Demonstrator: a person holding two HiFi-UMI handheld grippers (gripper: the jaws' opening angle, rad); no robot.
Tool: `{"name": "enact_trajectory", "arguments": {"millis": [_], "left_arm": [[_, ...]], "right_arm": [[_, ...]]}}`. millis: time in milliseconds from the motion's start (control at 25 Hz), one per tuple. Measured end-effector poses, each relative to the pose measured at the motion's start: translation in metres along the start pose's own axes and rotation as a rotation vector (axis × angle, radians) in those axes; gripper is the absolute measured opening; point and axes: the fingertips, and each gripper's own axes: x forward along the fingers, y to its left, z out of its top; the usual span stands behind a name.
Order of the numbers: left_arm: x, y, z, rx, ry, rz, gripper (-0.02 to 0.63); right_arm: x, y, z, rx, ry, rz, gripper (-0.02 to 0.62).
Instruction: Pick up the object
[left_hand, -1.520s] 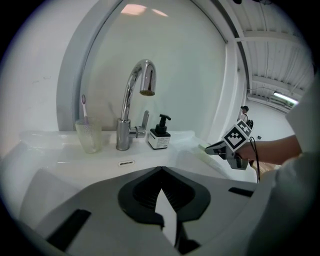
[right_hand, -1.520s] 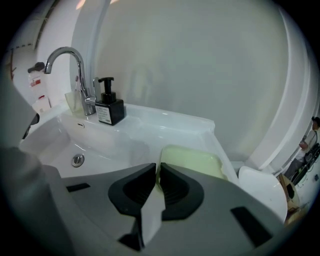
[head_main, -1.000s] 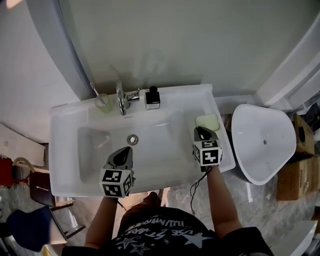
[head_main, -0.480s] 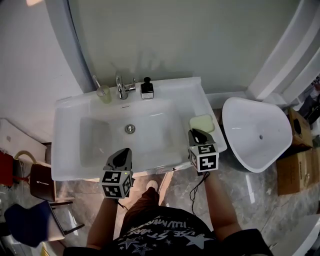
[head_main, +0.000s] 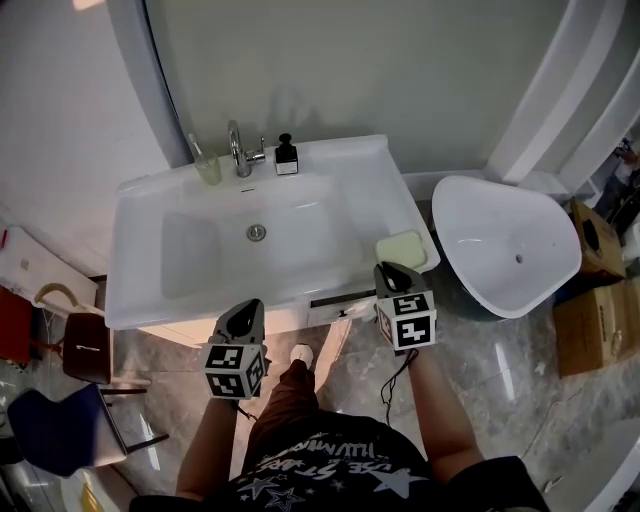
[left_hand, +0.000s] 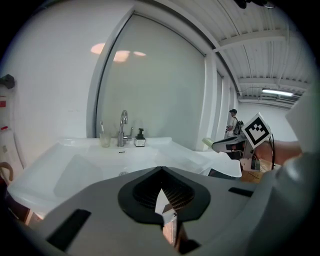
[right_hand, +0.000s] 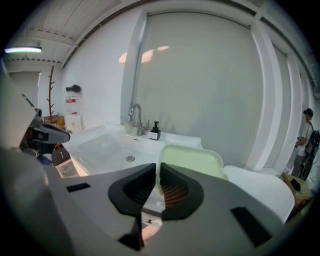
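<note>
A person stands at the front edge of a white washbasin (head_main: 135, 215), with a handheld two-jaw gripper in each hand. The right gripper (head_main: 392, 268) is clamped on the rim of a pale green dish (right_hand: 192, 160) — its two dark pads pinch the dish's near edge, and the dish stands tilted up beyond them. In the head view the dish lies over the washbasin's front right corner. The left gripper view shows it at the tip of the right gripper, held up off the washbasin's top.

The left gripper (head_main: 246, 306) hangs just before the front edge, left of the middle. Its jaws are pressed together with nothing between them.

Along the back edge stand a clear cup (head_main: 208, 168) with a toothbrush in it, a chrome tap (head_main: 237, 150) and a dark pump bottle (head_main: 287, 156) — in that order from the left. The drain (head_main: 257, 232) sits in the middle of the bowl.

On the floor to the right of the washbasin is a white oval basin (head_main: 505, 250), with cardboard boxes (head_main: 590, 330) beyond it. A dark blue seat (head_main: 50, 430) stands on the floor off the washbasin's front left corner.
</note>
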Motion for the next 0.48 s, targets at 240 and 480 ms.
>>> {"name": "enact_trajectory", "arguments": {"millis": [240,480], "left_arm": [[-0.035,-0.026,-0.024,0.006,0.024,0.008,0.015],[-0.061,-0.050,-0.042,0.013,0.047,0.009,0.015]], "right_arm": [[-0.039,0.007,-0.032,0.005,0.021,0.015,0.038],[-0.069,0.011,-0.060,0.013,0.036,0.028,0.038]]}}
